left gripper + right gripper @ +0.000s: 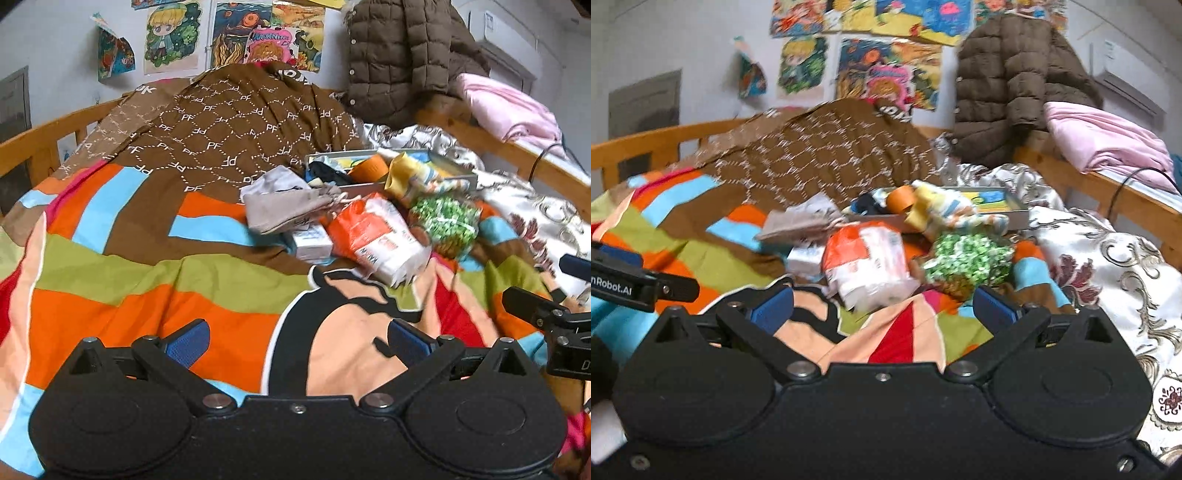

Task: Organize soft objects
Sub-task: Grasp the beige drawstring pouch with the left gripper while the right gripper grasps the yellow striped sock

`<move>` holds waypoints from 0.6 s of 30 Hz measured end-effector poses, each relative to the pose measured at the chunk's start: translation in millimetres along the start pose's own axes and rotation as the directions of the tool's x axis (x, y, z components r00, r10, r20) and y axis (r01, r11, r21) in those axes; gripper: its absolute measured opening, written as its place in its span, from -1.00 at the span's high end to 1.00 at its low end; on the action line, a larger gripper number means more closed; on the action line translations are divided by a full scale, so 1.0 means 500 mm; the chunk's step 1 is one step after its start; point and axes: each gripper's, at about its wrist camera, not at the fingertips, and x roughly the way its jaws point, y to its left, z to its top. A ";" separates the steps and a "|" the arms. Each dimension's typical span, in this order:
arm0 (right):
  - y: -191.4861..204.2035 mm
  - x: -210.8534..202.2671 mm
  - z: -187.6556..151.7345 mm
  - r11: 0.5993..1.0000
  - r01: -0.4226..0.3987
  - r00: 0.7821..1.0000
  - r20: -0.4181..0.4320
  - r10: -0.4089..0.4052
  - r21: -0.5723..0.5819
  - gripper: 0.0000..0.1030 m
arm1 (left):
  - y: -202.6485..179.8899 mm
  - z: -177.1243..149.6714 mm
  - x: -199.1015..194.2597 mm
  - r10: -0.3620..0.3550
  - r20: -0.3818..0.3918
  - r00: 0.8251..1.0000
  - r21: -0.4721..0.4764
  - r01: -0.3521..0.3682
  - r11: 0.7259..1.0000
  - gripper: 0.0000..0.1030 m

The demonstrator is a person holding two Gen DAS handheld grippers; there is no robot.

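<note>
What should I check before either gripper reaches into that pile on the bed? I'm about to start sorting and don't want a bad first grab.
1. Left gripper open and empty: ok, fingers spread over the quilt.
2. Right gripper open and empty: ok.
3. Nearest target unobstructed: ok, the orange-and-white pack lies on top at the front of the pile.
4. Green-patterned bag separate from the pack: cannot tell, their edges look close.
5. Room in the tray: not ok, it is already crowded with items.
6. Grippers apart from each other: ok, though the right one shows at the left view's edge.
</note>
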 end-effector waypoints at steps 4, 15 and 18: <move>0.014 0.017 -0.005 0.999 -0.026 0.999 -0.023 0.025 -0.027 -0.99 | 0.009 -0.007 0.000 0.026 -0.016 1.000 0.012 -0.026 1.000 -0.98; 0.020 0.039 -0.012 0.997 -0.080 0.994 -0.070 0.080 0.003 -0.99 | 0.008 -0.003 -0.004 0.080 -0.044 0.996 0.182 -0.070 0.981 -0.98; 0.018 0.050 -0.013 0.995 -0.093 0.993 -0.075 0.094 0.022 -0.99 | -0.008 0.019 -0.006 0.075 -0.024 0.997 0.307 -0.064 0.950 -0.98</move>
